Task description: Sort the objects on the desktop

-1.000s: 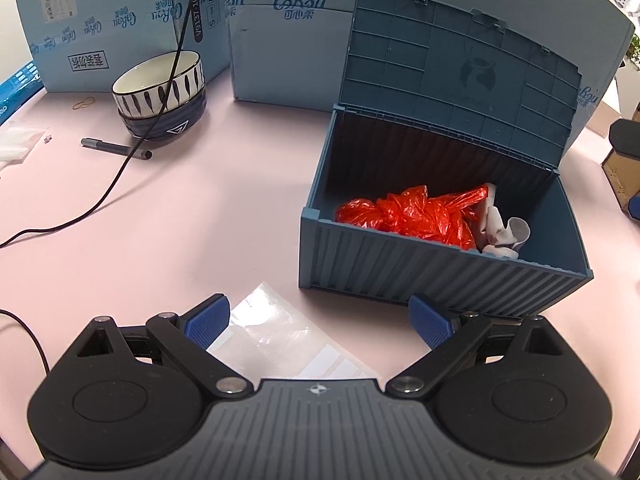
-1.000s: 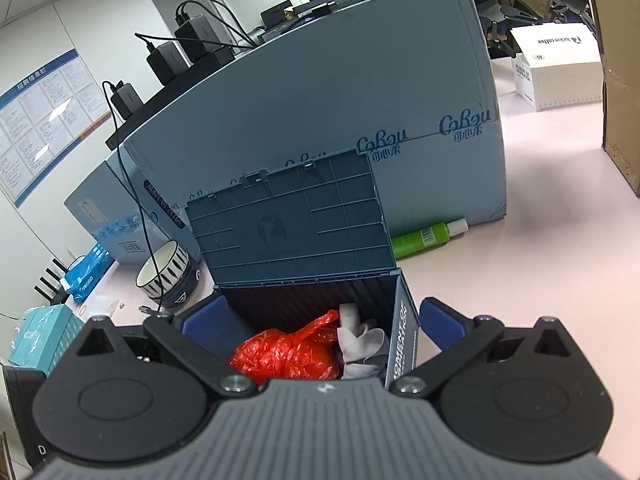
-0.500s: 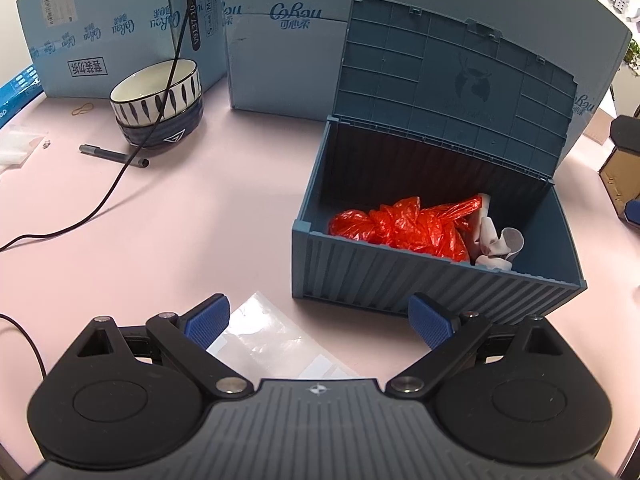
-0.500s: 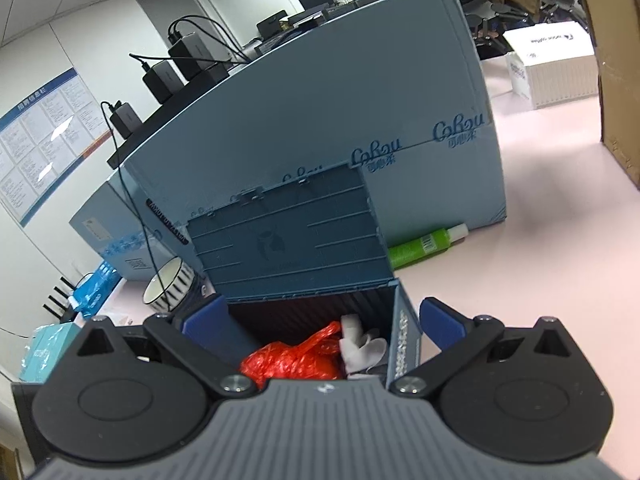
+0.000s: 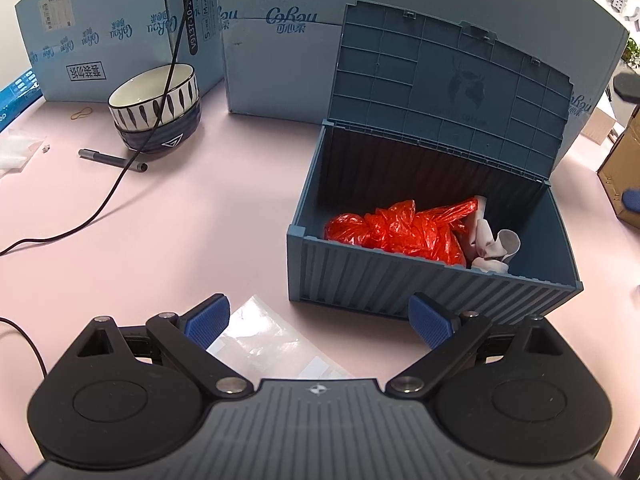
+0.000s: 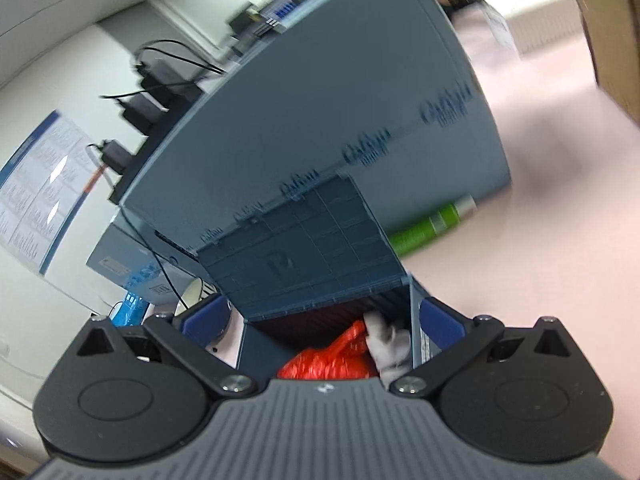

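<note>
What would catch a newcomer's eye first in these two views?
The bright red plastic bag lying in the open blue storage box, next to some crumpled white cloth, stands out at once. The box's lid stands raised against a pale blue carton. Left of the box on the pink table sit stacked striped bowls, crossed by a black cable.

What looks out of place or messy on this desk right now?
A black cable trails across the pink table, draped over the striped bowl and a pen. A clear plastic bag lies flat near the left tool. A green tube lies on its side by the cardboard. Nothing looks spilled or damaged.
</note>
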Tool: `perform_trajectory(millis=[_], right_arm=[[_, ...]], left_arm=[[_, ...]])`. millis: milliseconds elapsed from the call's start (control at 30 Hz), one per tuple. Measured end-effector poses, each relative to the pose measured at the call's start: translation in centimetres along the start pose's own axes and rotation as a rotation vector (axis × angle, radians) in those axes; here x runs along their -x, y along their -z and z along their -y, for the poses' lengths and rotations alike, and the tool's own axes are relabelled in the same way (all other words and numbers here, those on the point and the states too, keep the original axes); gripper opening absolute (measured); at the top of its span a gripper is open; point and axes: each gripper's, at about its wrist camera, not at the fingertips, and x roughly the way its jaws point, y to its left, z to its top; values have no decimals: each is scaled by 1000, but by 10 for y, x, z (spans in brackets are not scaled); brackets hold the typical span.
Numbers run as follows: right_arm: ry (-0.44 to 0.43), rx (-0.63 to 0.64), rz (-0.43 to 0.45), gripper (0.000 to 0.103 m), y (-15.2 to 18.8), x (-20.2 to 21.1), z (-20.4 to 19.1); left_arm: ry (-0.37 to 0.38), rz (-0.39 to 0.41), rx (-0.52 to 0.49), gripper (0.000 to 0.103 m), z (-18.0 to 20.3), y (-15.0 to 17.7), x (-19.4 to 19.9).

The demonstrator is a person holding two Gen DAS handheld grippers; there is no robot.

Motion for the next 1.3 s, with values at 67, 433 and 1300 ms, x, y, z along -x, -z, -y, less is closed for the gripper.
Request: perform_trajectory(millis=[67, 433, 1300], right_arm=[[21, -40, -46, 103, -2, -2, 1], [31, -18, -19, 103, -10, 12, -10], [-50, 95, 194, 103, -25, 40, -16]], left_arm=[[1, 1, -1, 96, 0, 0, 1], [-4, 52, -38, 96, 5, -10, 16], [4, 103, 22, 96, -9, -27, 26]])
